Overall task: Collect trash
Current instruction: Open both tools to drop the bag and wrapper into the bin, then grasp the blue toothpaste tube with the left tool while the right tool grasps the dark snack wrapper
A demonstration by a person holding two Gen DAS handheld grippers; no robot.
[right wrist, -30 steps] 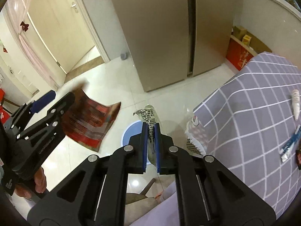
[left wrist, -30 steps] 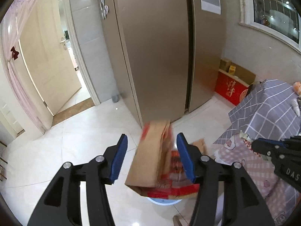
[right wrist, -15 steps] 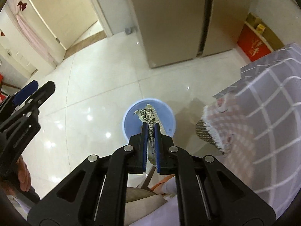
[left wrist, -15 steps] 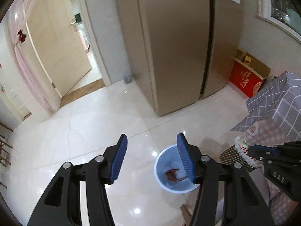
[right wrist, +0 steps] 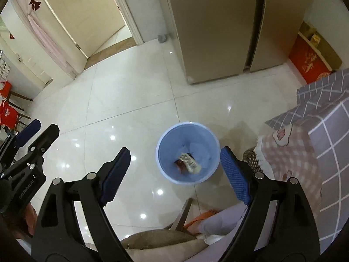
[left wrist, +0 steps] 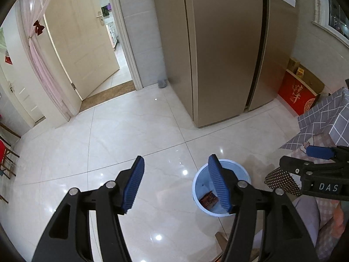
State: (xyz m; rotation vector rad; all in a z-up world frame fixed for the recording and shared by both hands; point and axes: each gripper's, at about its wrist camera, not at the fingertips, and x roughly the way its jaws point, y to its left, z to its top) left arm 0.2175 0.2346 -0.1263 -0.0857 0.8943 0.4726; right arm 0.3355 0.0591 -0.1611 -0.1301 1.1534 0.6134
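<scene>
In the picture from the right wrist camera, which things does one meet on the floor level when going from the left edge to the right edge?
Left gripper → right gripper's left finger → blue bin with trash in it → right gripper's right finger → pink checked cloth → grey grid tablecloth.

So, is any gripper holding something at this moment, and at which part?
Nothing is held. The left gripper and the right gripper are both opening with nothing between the jaws. Two pieces of trash lie inside the blue bin.
</scene>
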